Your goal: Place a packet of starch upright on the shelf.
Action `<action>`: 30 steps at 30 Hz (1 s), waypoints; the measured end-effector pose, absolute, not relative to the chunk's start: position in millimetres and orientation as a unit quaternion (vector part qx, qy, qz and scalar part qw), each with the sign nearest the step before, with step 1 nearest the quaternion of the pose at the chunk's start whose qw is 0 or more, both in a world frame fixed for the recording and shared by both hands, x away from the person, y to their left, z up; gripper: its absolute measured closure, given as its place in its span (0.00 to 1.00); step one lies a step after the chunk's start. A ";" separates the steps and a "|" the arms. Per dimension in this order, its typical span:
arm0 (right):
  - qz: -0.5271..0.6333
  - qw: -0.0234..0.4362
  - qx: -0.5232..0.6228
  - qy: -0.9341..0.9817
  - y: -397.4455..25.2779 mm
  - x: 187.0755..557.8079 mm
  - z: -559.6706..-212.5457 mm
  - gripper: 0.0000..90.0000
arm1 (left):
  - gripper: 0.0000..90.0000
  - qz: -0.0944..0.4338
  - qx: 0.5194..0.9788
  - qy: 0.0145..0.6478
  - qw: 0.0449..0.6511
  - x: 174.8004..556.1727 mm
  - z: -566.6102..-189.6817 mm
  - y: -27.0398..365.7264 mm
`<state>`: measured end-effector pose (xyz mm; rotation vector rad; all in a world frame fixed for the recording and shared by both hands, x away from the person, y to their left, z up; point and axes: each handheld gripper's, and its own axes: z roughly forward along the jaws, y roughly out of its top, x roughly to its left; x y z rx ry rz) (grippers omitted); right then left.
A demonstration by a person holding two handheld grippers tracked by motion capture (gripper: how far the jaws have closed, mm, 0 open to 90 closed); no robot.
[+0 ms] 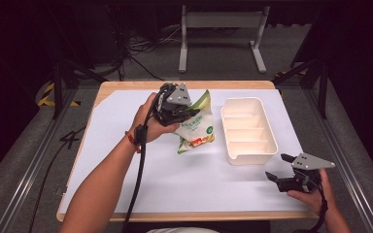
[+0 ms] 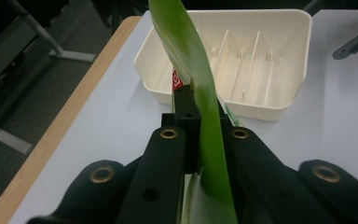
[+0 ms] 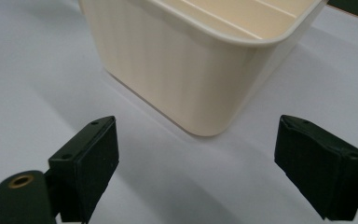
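My left gripper (image 1: 187, 115) pinches the green-and-white crinkly plastic snack bag (image 1: 197, 127) by its thin edge; light, limp, slippery. My right gripper (image 1: 281, 167) gapes wide near the cream plastic divided bin (image 1: 270, 130).

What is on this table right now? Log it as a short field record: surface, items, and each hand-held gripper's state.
surface: wooden table under a white sheet
bag: green and white plastic snack bag, lifted and tilted, left of the bin
bin: cream plastic divided bin, four compartments, nothing seen inside
left hand-held gripper: shut on the bag's edge
right hand-held gripper: open, holding nothing, jaws toward the bin's near corner, apart from it
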<state>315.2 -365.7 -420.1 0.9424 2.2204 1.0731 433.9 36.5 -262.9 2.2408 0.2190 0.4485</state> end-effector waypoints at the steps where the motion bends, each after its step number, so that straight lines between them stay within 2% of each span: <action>1: 0.394 0.249 0.346 0.814 -366.0 315.1 -420.1 0.15 | 0.99 0.176 0.889 0.085 0.414 435.0 -262.3 34.6; 14: 0.390 0.249 0.345 0.816 -366.1 315.2 -420.7 0.15 | 0.99 0.174 0.888 0.056 0.422 443.9 -251.7 7.1; 30: 0.390 0.248 0.345 0.817 -366.0 315.4 -421.4 0.15 | 0.99 0.174 0.881 0.059 0.435 471.7 -242.6 -13.3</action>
